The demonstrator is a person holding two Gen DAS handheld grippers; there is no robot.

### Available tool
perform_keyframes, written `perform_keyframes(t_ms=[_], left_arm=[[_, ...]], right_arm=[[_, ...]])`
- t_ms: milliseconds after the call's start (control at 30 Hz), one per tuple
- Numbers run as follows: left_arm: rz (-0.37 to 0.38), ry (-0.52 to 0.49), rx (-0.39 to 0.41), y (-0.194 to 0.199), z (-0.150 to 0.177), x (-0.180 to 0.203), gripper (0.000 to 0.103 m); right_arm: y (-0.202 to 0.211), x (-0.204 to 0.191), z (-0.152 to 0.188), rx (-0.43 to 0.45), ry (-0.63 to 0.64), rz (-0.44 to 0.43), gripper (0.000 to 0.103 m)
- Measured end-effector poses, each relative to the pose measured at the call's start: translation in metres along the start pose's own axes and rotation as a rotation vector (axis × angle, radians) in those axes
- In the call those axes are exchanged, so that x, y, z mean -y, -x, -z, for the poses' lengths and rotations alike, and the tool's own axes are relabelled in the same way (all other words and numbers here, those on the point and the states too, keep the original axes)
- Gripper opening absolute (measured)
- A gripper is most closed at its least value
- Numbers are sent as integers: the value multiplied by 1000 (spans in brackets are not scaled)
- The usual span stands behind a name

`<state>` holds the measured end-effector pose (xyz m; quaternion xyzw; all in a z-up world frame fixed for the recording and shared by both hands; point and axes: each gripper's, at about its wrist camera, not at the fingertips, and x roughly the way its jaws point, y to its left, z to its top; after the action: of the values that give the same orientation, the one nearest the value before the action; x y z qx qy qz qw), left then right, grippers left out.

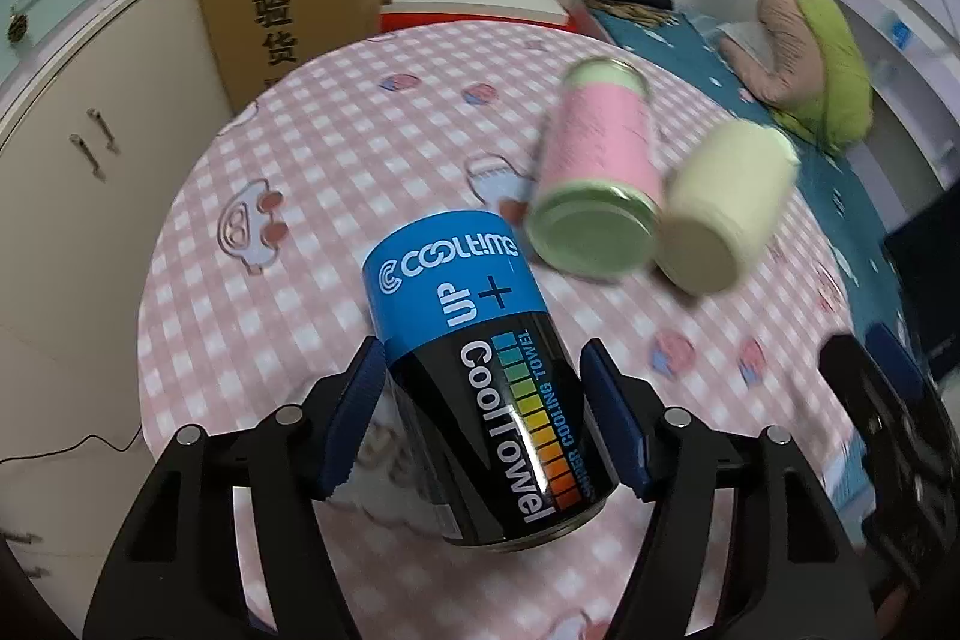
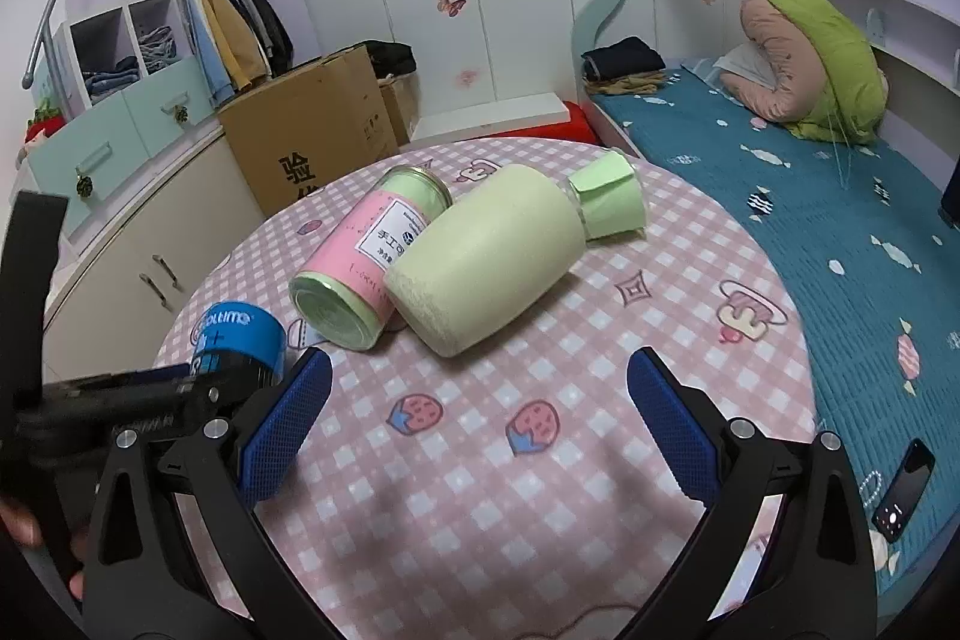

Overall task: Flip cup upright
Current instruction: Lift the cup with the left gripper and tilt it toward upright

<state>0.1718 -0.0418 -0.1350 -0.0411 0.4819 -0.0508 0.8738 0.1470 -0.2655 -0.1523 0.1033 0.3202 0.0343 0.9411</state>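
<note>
Your left hand-held gripper holds the blue-and-black can between its blue pads, the can tilted above the pink checked desk. Your right hand-held gripper stands wide with nothing between its fingers. Ahead of the right one, a pink-labelled jar and a pale green bottle lie on their sides, touching each other.

cans: 2 | bottles: 1 | phones: 1, possibly | boxes: 1
</note>
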Motion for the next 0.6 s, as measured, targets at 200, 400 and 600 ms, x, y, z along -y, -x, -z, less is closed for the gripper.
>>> perform_keyframes(t_ms=[200,400,600], left_arm=[[48,-84,13,17,27,20,56],[71,-115,6,24,40,28,56],[106,-92,-4,22,37,20,59]], right_arm=[[18,8,10,-1,-27,9,98],[29,13,18,-15,-48,13,98],[27,11,21,-44,-61,-10,98]])
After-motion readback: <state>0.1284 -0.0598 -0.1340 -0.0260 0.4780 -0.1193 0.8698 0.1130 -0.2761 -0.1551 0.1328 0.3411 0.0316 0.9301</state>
